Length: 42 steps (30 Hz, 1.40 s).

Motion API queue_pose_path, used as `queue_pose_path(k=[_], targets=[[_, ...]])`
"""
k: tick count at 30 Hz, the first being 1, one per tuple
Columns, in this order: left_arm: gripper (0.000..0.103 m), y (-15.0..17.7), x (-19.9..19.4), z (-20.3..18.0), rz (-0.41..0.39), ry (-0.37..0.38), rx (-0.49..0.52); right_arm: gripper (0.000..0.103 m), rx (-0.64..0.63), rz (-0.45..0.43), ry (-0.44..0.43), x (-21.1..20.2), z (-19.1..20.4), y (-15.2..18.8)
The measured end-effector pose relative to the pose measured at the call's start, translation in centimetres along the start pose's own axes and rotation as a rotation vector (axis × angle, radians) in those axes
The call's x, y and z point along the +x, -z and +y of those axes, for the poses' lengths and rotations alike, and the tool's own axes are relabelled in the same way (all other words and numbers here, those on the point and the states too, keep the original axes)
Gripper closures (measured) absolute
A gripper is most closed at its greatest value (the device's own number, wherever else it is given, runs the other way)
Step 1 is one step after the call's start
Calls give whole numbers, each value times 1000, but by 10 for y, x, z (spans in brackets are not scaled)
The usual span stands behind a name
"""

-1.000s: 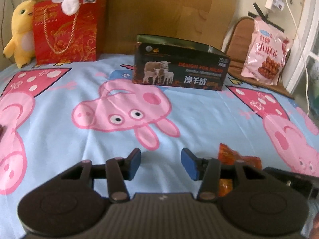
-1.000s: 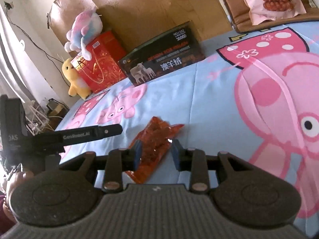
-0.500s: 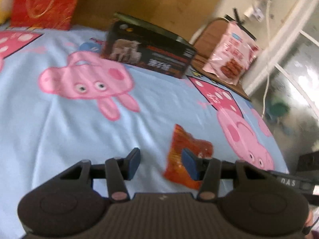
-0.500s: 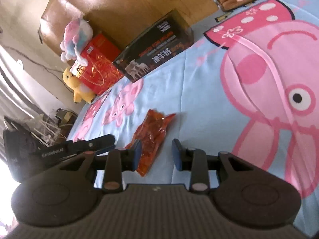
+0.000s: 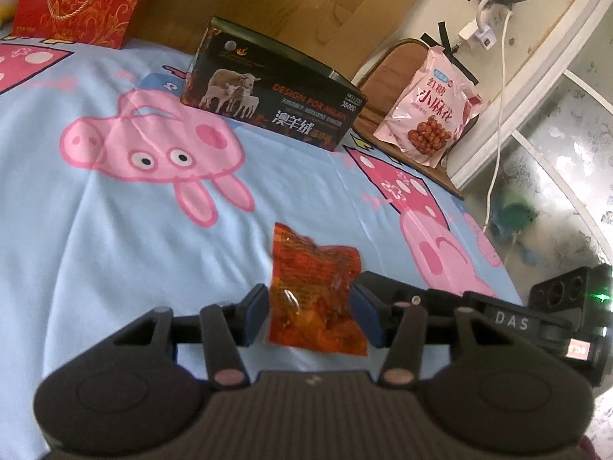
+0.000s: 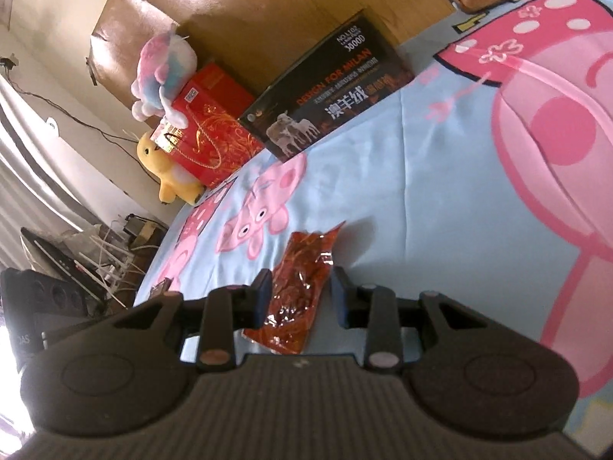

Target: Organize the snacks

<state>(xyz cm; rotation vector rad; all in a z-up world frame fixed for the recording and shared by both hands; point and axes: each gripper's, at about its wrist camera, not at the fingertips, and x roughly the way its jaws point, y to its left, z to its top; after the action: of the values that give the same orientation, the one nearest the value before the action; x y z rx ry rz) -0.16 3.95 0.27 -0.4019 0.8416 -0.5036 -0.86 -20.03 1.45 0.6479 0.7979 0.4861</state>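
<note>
Jaws of left gripper (image 5: pixel 312 316) opening, spread either side of orange packet (image 5: pixel 314 291), right gripper (image 6: pixel 300 297) spread around same packet, bedsheet (image 5: pixel 115 230) beneath, dark box (image 5: pixel 276 105) beyond.

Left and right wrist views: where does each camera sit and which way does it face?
Left wrist: on the left tool, facing down across the bedsheet; its opening jaws flank the snack packet.
Right wrist: on the right tool, tilted, facing the packet between its jaws.
Shared: packet, black box, red bag.
</note>
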Motion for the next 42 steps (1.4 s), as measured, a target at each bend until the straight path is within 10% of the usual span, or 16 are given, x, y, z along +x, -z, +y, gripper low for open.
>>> queue_pose_path(k=[35,42], targets=[[50,9,-7,-9,-14,-59,40,67,-39,-39,24,4,6,5],[50,9,-7,-10,-14,-60,38,99,-49,-26,69,5,5,4]])
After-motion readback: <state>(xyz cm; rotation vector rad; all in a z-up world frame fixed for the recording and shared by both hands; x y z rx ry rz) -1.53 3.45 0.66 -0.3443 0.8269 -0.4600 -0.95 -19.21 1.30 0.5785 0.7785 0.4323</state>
